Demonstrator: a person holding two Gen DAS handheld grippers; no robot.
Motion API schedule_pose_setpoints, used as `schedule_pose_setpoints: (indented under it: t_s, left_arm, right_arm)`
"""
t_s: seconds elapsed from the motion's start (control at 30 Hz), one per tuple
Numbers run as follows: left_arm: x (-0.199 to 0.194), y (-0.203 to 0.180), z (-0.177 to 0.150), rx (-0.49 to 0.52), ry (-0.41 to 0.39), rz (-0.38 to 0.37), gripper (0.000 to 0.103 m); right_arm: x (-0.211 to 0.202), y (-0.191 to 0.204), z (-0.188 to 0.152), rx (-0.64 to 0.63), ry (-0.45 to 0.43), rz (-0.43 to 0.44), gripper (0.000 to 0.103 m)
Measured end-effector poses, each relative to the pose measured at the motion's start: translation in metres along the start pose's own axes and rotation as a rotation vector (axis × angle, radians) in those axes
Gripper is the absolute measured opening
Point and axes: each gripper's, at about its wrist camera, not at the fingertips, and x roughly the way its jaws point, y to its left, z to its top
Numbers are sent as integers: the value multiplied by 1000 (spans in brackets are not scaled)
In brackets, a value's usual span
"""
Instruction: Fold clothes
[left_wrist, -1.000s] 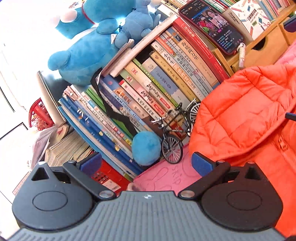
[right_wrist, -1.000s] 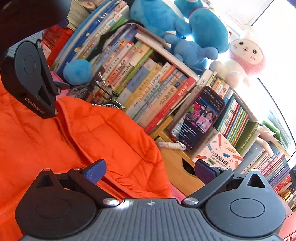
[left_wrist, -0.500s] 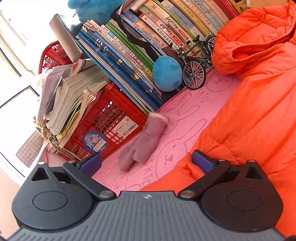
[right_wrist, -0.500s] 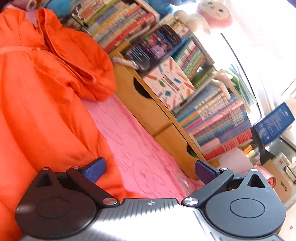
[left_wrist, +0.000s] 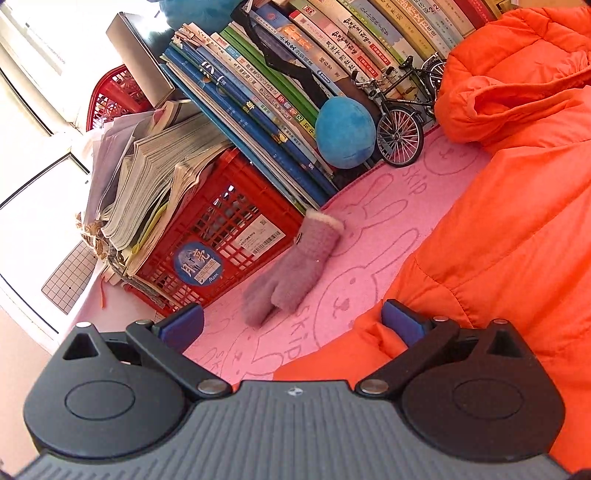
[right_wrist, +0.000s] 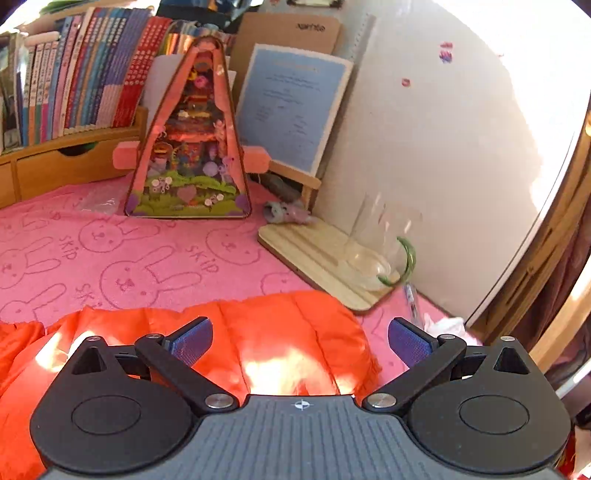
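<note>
In the left wrist view, a red crate (left_wrist: 236, 236) stacked with papers stands at the far left, with leaning books (left_wrist: 280, 92) behind it. A mauve glove (left_wrist: 295, 269) lies on the pink rabbit-print cloth (left_wrist: 373, 236) covering the bench, just right of the crate. Farther right sit a blue plush ball (left_wrist: 345, 133) and a toy bicycle (left_wrist: 402, 110). The orange puffer jacket (left_wrist: 517, 206) fills the right side, its edge reaching the left gripper (left_wrist: 291, 323), whose jaws are spread wide and hold nothing. In the right wrist view, the jacket's rounded end (right_wrist: 280, 332) lies near, under the right gripper (right_wrist: 300, 338), jaws likewise spread and empty. Beyond stand a triangular toy house (right_wrist: 192, 147), then a wooden tray (right_wrist: 325, 258) bearing a clear glass (right_wrist: 380, 243) at the right.
</note>
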Motion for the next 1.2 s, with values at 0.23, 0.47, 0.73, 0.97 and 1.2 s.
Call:
schedule_pose_setpoints:
  t_s: [0.23,0.47,0.73,0.97,1.2]
  left_arm:
    - [1,-2,1,-4,10,11,103]
    - [0,-2,1,-4,4,15,103]
    - [-2,-3,-1,-31,-7,30,103]
    - [-2,-4,0,-28,3,40,103]
    - [-2,0,-8,-83,-15,30,103]
  right_arm:
    - [42,-23,-16,320,231,106,48]
    - [80,-14,25,-91,91,-150,18]
    - [-50,73,-18,-532,-478,-91,103]
    - [-177,263,-79,-753,-653,609,103]
    - [-202,353,-122,-971,-618,725,102]
